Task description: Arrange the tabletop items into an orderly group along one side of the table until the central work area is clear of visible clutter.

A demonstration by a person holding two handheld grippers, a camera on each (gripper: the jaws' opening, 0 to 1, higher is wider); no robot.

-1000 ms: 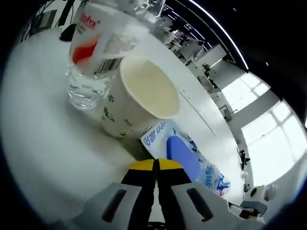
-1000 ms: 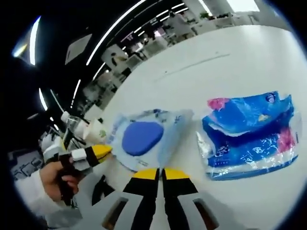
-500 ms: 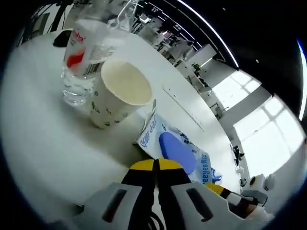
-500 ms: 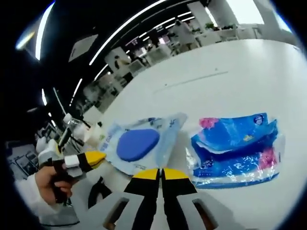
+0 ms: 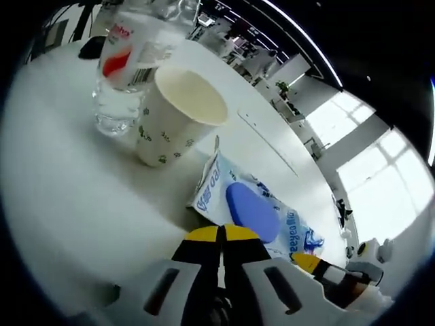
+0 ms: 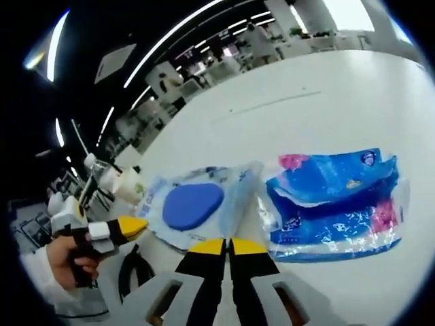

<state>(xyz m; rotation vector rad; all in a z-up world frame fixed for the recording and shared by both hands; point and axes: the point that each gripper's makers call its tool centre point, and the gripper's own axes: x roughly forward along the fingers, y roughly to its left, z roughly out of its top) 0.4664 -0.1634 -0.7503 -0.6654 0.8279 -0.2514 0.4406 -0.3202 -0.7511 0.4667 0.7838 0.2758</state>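
- A white surface (image 5: 61,183) carries four items: a clear water bottle (image 5: 126,75), a paper cup (image 5: 178,117), a wet-wipe pack with a blue oval lid (image 5: 250,209), and a blue tissue pack (image 6: 336,204).
- In the left gripper view, the bottle and the cup stand upright and touching, with the wet-wipe pack lying flat just beside the cup, one corner curling up towards it.
- The left gripper (image 5: 221,235) hovers close over the near edge of the wet-wipe pack, its yellow-tipped jaws together and holding nothing.
- In the right gripper view, the right gripper (image 6: 226,246) also has its jaws together and empty, poised near the gap between the wet-wipe pack (image 6: 194,206) and the tissue pack.
- The tissue pack lies just beside the wet-wipe pack (whether they touch is unclear), crumpled and slightly askew.
- Judged step: three items already sit in a row at one side; the tissue pack seems the last to tidy.
- The next move likely calls for the right jaws to part, or to nudge the tissue pack snug and square against the wet-wipe pack.
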